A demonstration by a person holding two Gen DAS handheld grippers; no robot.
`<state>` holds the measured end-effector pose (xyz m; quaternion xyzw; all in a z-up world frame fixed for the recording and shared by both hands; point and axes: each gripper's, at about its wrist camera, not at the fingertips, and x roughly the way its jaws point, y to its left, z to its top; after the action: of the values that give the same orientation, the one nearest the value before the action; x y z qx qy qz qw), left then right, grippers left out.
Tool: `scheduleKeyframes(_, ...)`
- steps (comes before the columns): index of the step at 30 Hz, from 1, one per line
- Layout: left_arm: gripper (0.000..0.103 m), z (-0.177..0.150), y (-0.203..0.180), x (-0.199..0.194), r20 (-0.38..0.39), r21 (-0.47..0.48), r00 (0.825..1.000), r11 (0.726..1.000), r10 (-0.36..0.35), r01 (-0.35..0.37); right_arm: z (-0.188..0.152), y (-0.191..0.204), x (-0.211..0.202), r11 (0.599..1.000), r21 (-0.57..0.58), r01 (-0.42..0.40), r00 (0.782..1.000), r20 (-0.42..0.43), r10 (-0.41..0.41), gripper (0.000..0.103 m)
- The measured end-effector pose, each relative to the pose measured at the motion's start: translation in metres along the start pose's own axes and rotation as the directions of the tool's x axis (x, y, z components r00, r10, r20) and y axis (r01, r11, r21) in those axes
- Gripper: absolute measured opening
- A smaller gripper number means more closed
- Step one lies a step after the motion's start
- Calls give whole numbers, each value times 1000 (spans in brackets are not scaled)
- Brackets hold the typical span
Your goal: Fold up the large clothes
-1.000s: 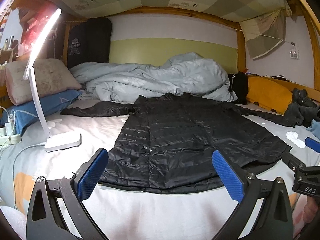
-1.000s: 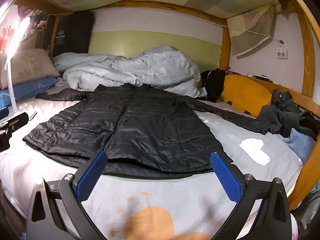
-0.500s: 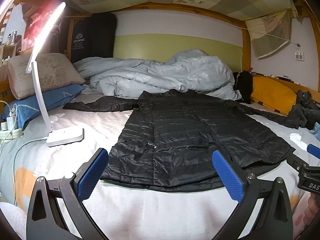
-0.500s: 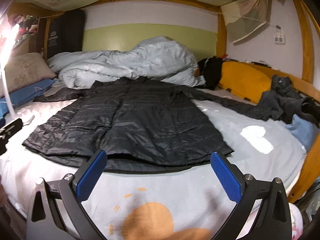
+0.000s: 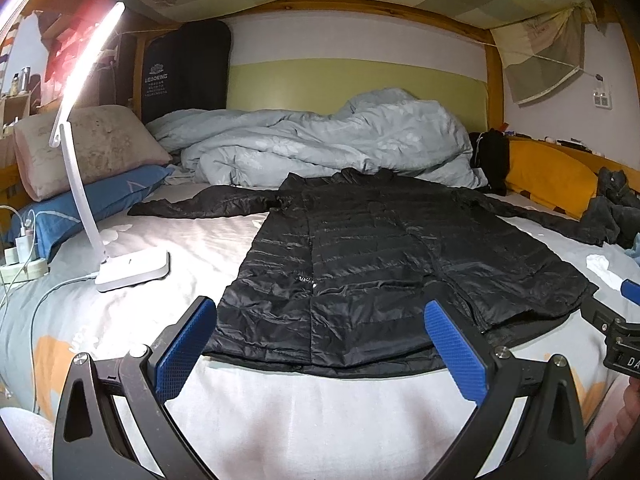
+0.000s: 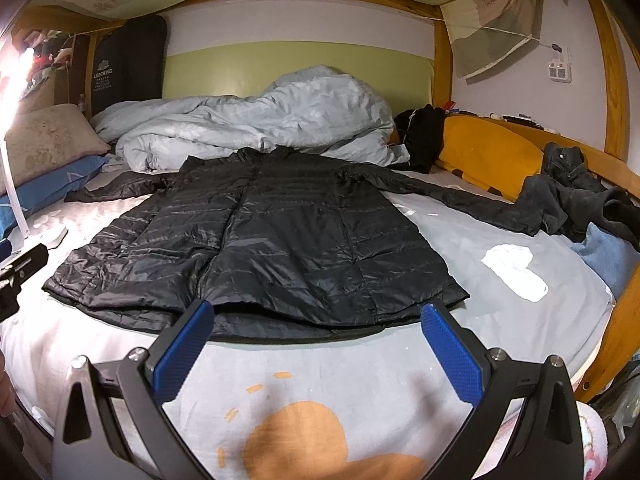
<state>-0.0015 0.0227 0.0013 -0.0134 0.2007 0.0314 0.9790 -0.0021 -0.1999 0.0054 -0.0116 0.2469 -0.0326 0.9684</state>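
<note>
The left gripper (image 5: pixel 320 344) hangs above the near edge of the bed with its blue-padded jaws spread wide and nothing between them. Out past its left jaw a white bent-neck desk lamp (image 5: pixel 132 268) stands on the pale bed sheet (image 5: pixel 304 412), well apart from the garment. Straight ahead, framed between both jaws, lies the long black quilted puffer coat (image 5: pixel 360 264), flat and front-up, hem nearest the fingertips, collar far off against the crumpled pale blue duvet (image 5: pixel 320 140), and both sleeves stretched out sideways.

The right gripper (image 6: pixel 318 342) is likewise wide open and empty, the hem's right corner just ahead of its right jaw. Beyond that jaw a white scrap of cloth (image 6: pixel 516 268) rests on the sheet, and the right sleeve runs out toward a heap of dark grey clothing (image 6: pixel 572 196).

Judged from this layout, no fold has been made yet; this is the approach before the first grasp. The next move probably calls for each gripper to lower onto a sleeve or a side edge, pinch through the slippery padded layers, and carry it inward over the body
</note>
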Motion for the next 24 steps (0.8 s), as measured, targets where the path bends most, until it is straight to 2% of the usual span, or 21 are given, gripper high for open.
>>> scheduleKeyframes(8, 103, -3, -5, 8, -36, 19, 999, 1000, -3, 4, -2, 8, -1, 997, -55, -56, 998, -21, 55, 103)
scheduleKeyframes(14, 103, -7, -13, 13, -73, 37, 996, 998, -48, 51, -5, 14, 3, 993, -101, -65, 997, -51, 60, 103)
scheduleKeyframes(16, 103, -10, -17, 15, -75, 63, 996, 997, -37, 42, -5, 14, 6, 982, -99, -163, 981, -121, 150, 103)
scheduleKeyframes(18, 103, -13, -23, 17, -88, 104, 995, 993, -44, 53, -7, 17, 7, 974, -106, -200, 971, -153, 183, 103)
scheduleKeyframes(19, 102, -16, -28, 19, -111, 129, 993, 989, -51, 65, -7, 21, 8, 972, -131, -193, 972, -160, 171, 103)
scheduleKeyframes(21, 100, -22, -37, 26, -182, 170, 982, 982, -51, 83, -9, 34, 19, 966, -223, -133, 975, -202, 88, 103)
scheduleKeyframes(23, 99, -32, -48, 33, -242, 223, 969, 968, -55, 110, -9, 40, 31, 955, -270, -122, 967, -251, 52, 100)
scheduleKeyframes(24, 97, -36, -54, 38, -266, 262, 964, 959, -31, 103, -10, 41, 37, 951, -281, -131, 961, -270, 53, 100)
